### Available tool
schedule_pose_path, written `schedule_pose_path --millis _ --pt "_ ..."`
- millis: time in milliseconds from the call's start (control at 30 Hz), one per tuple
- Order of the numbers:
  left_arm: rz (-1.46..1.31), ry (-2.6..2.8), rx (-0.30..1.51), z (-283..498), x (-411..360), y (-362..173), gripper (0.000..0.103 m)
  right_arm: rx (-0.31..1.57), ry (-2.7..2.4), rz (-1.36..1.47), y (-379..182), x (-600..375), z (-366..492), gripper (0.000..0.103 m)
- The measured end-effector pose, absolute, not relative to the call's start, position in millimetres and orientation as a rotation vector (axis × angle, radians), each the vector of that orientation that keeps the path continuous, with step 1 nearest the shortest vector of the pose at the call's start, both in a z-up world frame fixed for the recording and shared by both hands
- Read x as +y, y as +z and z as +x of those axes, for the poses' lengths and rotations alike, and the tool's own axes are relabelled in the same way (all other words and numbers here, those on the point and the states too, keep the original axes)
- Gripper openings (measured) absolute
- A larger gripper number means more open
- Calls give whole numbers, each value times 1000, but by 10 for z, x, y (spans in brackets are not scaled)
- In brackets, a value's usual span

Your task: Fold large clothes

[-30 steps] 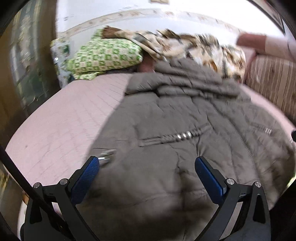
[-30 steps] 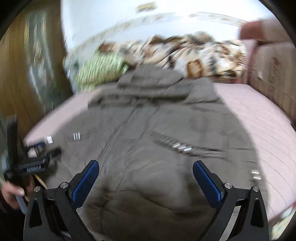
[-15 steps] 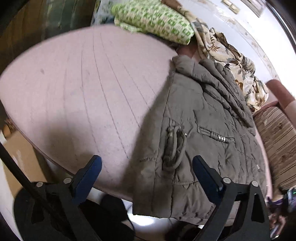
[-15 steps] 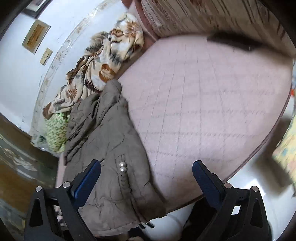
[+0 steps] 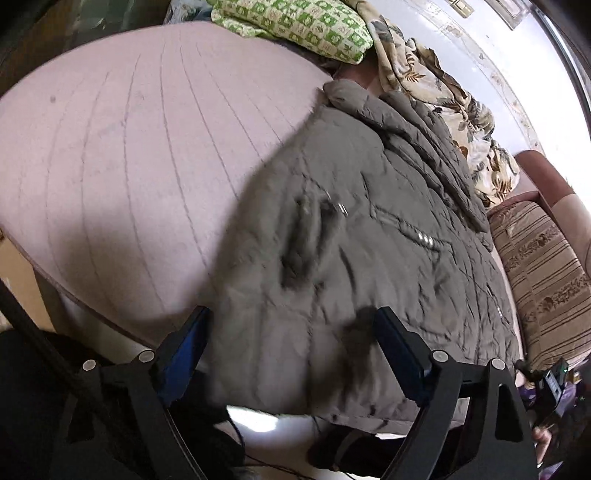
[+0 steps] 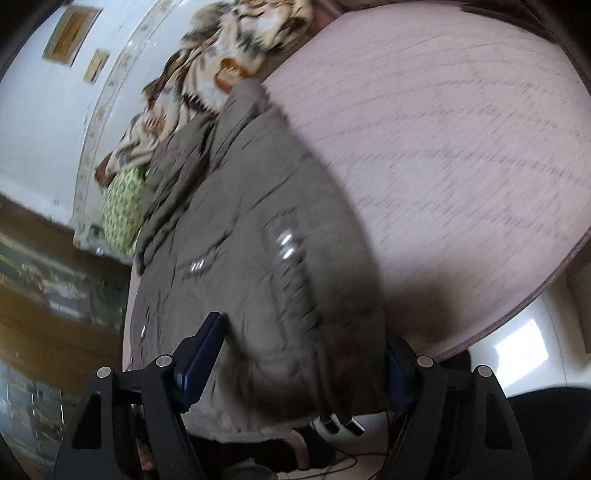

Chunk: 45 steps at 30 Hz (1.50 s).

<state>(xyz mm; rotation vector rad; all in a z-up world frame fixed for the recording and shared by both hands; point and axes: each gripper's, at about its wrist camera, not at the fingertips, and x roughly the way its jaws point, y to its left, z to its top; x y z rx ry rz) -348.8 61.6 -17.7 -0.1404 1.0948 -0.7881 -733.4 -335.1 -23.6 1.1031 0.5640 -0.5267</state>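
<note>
A large grey-brown padded jacket [image 5: 369,229] lies spread flat on a pink bed [image 5: 122,155], hood toward the wall. My left gripper [image 5: 295,347] hangs at the bed's near edge, and its jaws are closing with the jacket's lower left hem corner between the blue pads [image 5: 192,339]. In the right wrist view the jacket [image 6: 240,229] runs up to the left. My right gripper [image 6: 301,360] straddles the lower right hem corner, jaws closing, and one blue pad [image 6: 203,354] lies against the cloth. Neither pair visibly pinches the fabric.
A green patterned pillow [image 5: 295,26] and a floral blanket [image 5: 443,96] lie at the head of the bed. A striped brown cushion [image 5: 535,266] borders the far side. Bare pink bedspread [image 6: 461,129] spreads beside the jacket. Below the bed edge are the floor and cables [image 6: 351,461].
Both grippers rolled and sank from above the jacket's middle to its near hem corners. Their jaws have narrowed, and the hem now sits between the pads.
</note>
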Motion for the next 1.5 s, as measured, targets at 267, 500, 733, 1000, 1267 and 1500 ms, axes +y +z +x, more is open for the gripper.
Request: schedule_pose_path --millis 267,500,733,1000,1267,1500 --pt "-101 -815 943 -3749 527 -34 77 459 -427 1089 -294 -3011 -7245 77" --pt "-36 -761 895 -3777 415 -58 72 524 -567 931 -247 -2900 -7108 72" --pt "29 -719 822 -3836 293 -28 72 469 -617 741 -17 -2755 -6991 65" --pt "119 -670 794 -3860 147 -94 81 538 -621 793 -245 -2846 -6902 64" --pt "148 -617 795 -3841 112 -117 93 488 -609 836 -280 -2847 -6973 65" --pt "171 -613 761 -3889 94 -110 92 551 -613 826 -250 -2872 -6897 66"
